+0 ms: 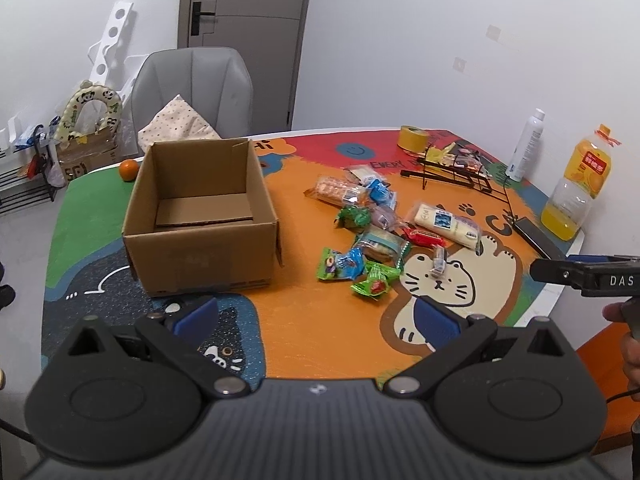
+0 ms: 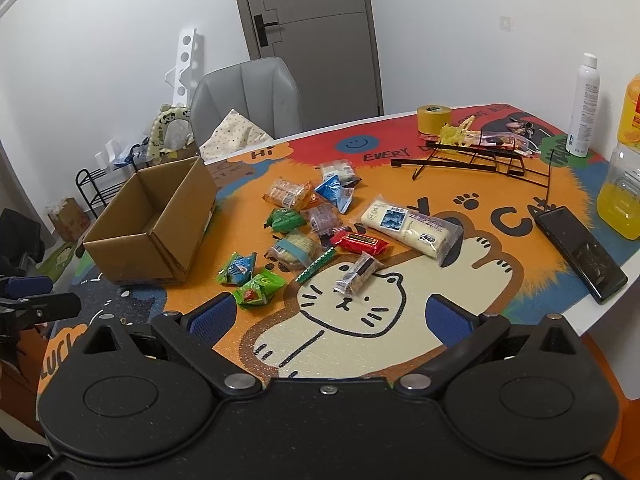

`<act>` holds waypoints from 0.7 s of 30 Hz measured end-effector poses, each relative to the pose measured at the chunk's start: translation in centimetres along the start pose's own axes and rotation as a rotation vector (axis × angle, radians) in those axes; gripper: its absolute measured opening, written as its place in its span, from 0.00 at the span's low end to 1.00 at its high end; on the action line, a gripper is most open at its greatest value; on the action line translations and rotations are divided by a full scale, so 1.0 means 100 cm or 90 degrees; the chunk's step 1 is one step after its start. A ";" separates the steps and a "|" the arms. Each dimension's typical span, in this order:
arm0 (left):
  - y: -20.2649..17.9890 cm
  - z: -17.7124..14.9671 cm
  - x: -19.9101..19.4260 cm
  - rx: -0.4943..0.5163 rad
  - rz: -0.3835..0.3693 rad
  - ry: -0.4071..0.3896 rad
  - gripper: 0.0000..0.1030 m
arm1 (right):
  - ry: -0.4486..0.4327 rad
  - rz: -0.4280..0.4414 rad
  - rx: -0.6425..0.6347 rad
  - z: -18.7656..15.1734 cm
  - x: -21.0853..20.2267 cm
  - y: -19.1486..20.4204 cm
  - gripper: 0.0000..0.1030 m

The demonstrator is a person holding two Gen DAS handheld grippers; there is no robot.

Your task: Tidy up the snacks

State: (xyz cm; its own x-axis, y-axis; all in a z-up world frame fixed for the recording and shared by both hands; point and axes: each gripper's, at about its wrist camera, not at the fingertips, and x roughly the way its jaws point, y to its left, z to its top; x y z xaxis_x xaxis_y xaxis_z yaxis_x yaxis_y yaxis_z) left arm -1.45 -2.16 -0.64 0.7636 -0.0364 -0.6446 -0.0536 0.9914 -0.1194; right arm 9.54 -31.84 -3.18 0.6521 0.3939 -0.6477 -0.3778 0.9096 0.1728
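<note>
Cardboard box (image 1: 200, 216) sits open on the table (image 1: 312, 320), snack packets (image 1: 372, 232) scattered just right of it; left tool (image 1: 316, 320) gapes wide, holding nothing. Right wrist view: right tool (image 2: 328, 316) likewise spread above the cat print, nearest a small wrapped bar (image 2: 358, 274).

Cardboard box (image 1: 200, 216) on table (image 1: 312, 340), left side, top open. Orange (image 1: 129, 169) just behind box's far left corner. Snack packets (image 1: 376, 228) scattered on table right of box, apart from it. Long bread packet (image 2: 408, 228) at right edge of pile. Small wrapped bar (image 2: 358, 274) lies nearest, before pile. Tape roll (image 2: 434, 118) at far side, wire rack (image 2: 472, 158) just before it. Phone (image 2: 580, 252) near right edge; juice bottle (image 2: 624, 168) behind phone, spray bottle (image 2: 583, 106) farther back. Chair (image 1: 192, 88) behind table, cushion (image 1: 176, 124) on it.
</note>
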 end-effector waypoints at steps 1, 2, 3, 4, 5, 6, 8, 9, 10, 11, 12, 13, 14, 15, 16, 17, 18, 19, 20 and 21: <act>-0.001 0.000 0.001 0.001 -0.002 0.001 1.00 | 0.000 0.000 0.003 0.000 0.000 -0.001 1.00; -0.002 0.000 0.001 0.001 -0.004 0.002 1.00 | 0.000 -0.001 0.006 -0.001 0.000 -0.001 1.00; -0.003 -0.001 0.003 0.003 -0.006 0.003 1.00 | 0.001 -0.002 0.008 -0.001 0.000 -0.002 1.00; -0.004 -0.001 0.003 0.006 -0.008 0.003 1.00 | 0.002 -0.003 0.007 -0.002 0.000 -0.002 1.00; -0.005 -0.002 0.003 0.008 -0.010 0.003 1.00 | 0.001 -0.003 0.006 -0.003 0.000 -0.001 1.00; -0.005 -0.002 0.004 0.010 -0.011 0.004 1.00 | 0.000 -0.003 0.005 -0.004 -0.001 -0.002 1.00; -0.006 -0.003 0.006 0.010 -0.011 0.008 1.00 | 0.001 -0.002 0.008 -0.005 -0.001 -0.003 1.00; -0.007 -0.003 0.007 0.010 -0.011 0.010 1.00 | 0.001 0.000 0.010 -0.005 -0.001 -0.004 1.00; -0.007 -0.003 0.007 0.012 -0.012 0.010 1.00 | 0.000 0.002 0.012 -0.004 0.000 -0.004 1.00; -0.008 -0.004 0.007 0.014 -0.012 0.010 1.00 | -0.002 0.005 0.012 -0.004 0.000 -0.005 1.00; -0.008 -0.004 0.007 0.016 -0.010 0.010 1.00 | -0.004 0.006 0.012 -0.004 0.000 -0.005 1.00; -0.008 -0.005 0.007 0.016 -0.006 0.009 1.00 | -0.005 0.008 0.013 -0.004 0.001 -0.005 1.00; -0.009 -0.005 0.006 0.017 -0.006 0.008 1.00 | -0.003 0.010 0.013 -0.004 0.002 -0.005 1.00; -0.008 -0.005 0.006 0.017 -0.007 0.007 1.00 | 0.001 0.011 0.012 -0.004 0.005 -0.004 1.00; -0.008 -0.005 0.006 0.018 -0.006 0.007 1.00 | 0.006 0.011 0.009 -0.004 0.006 -0.004 1.00; -0.008 -0.005 0.006 0.017 -0.004 0.007 1.00 | 0.007 0.010 0.007 -0.004 0.007 -0.003 1.00; -0.007 -0.004 0.007 0.017 -0.001 0.007 1.00 | 0.008 0.010 0.006 -0.004 0.008 -0.002 1.00; -0.006 -0.004 0.007 0.015 0.001 0.007 1.00 | 0.009 0.011 0.005 -0.004 0.008 -0.002 1.00; -0.005 -0.004 0.007 0.013 0.000 0.007 1.00 | 0.008 0.013 0.005 -0.004 0.008 -0.002 1.00; -0.005 -0.003 0.007 0.012 -0.001 0.008 1.00 | 0.008 0.014 0.006 -0.004 0.008 -0.003 1.00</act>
State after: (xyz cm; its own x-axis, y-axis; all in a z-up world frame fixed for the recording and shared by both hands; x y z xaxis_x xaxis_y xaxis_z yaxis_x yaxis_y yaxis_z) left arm -1.05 -2.68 -1.26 0.7558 -0.0393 -0.6536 -0.0398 0.9936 -0.1058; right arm 9.91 -31.83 -4.04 0.6358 0.4123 -0.6525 -0.3857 0.9020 0.1941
